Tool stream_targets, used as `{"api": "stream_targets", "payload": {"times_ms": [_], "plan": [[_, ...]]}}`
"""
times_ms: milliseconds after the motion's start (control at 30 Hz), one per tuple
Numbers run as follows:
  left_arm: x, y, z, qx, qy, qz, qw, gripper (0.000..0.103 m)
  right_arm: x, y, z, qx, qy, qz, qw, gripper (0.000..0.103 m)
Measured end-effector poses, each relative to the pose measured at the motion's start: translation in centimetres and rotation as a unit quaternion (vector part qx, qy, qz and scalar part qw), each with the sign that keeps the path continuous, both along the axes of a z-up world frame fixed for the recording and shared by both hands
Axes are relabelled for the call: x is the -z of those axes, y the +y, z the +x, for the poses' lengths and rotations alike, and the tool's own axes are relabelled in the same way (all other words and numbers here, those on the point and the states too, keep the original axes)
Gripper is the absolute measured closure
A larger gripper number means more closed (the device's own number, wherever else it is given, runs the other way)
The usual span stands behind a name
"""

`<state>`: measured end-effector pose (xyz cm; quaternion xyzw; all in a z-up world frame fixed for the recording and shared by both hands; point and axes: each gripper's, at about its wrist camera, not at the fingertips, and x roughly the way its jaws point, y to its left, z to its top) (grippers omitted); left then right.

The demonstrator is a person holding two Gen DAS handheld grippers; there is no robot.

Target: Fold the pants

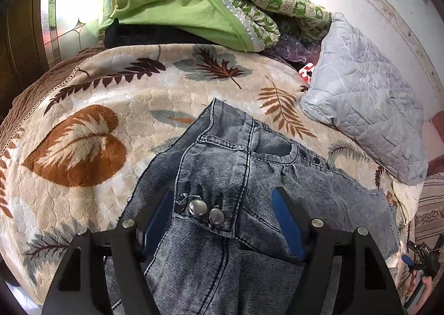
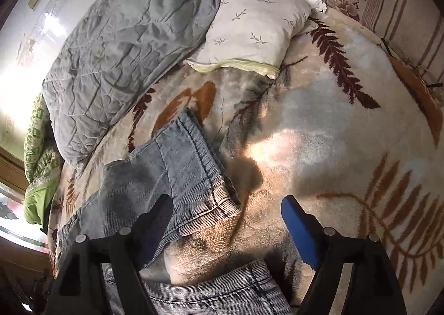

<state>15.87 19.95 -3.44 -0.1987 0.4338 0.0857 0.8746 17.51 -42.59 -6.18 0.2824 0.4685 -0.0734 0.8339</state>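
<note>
Two grippers stood with fingers spread wide, gripping nothing. The left gripper (image 1: 222,215) straddled the pants (image 1: 236,176) at the waistband, where two metal buttons (image 1: 197,208) showed, its pads clear of the denim. The right gripper (image 2: 227,220) hung over a hem lying on the bed's leaf-print blanket (image 2: 333,134). One grey quilt (image 2: 125,45) and one pillow (image 2: 258,26) lay far back. No legible writing.

leaf-patterned blanket (image 1: 91,109) across the bed; grey quilted pillow (image 1: 363,104) on it, pale wall (image 1: 410,45) behind, bright leaded window (image 1: 75,1) beside green bedding (image 1: 177,6).
</note>
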Motion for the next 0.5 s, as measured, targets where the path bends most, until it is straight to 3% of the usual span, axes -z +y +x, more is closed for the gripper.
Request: {"api": "stream_targets", "payload": {"times_ms": [33, 167, 300, 400, 500], "plan": [[0.7, -0.2, 0.4, 0.0, 0.012, 0.007, 0.9999, 0.029, 0.3, 0.4, 0.7, -0.012, 0.01, 0.0, 1.0, 0.031], [3.8, -0.4, 1.3, 0.001, 0.065, 0.015, 0.9978, 0.025, 1.3, 1.7, 1.9, -0.023, 0.042, -0.033, 0.998, 0.081], [4.3, -0.5, 1.0, 0.009, 0.061, 0.031, 0.9976, 0.019, -0.4, 3.4, 1.5, -0.051, 0.042, -0.11, 0.992, 0.093], [4.2, -0.3, 1.1, 0.012, 0.062, 0.028, 0.9976, 0.019, -1.9, 4.2, 0.4, -0.055, 0.029, -0.157, 0.986, 0.093], [4.0, -0.3, 1.2, 0.014, 0.067, 0.027, 0.9973, 0.019, 0.0, 3.9, 0.1, -0.054, 0.056, -0.161, 0.984, 0.092]]}}
